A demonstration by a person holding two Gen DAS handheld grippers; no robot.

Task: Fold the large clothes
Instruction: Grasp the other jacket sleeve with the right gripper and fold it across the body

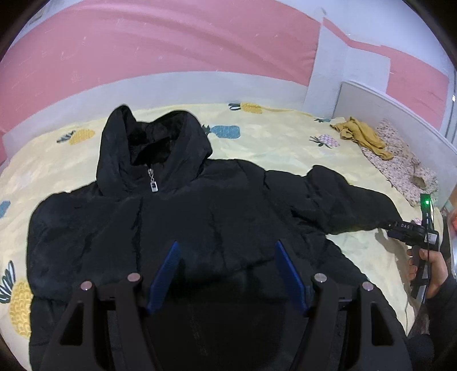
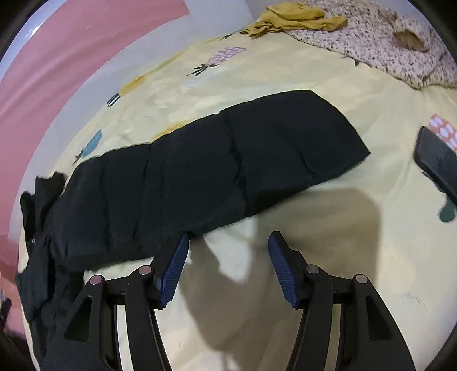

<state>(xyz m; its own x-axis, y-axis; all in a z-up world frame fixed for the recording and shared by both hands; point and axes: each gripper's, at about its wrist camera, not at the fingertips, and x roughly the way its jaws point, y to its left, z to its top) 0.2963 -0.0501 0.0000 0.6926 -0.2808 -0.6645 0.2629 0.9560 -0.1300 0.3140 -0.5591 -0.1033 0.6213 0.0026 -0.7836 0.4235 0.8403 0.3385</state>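
Yellow bedsheet (image 1: pixel 285 148) printed with pineapples in yellow, blue and pink, lying spread under and ahead of both tongs. Mustard-yellow garment (image 2: pixel 297 17), lying crumpled far ahead of the right tongs, touching a speckled floral cloth (image 2: pixel 380 45) that is lying just to its right. Dark phone (image 2: pixel 438 159), lying flat on the sheet well to the right of the right tongs. Pink-and-white wall (image 1: pixel 171 42) running behind the bed, far ahead of the left tongs. White headboard panel (image 1: pixel 385 108) standing ahead-right of them.
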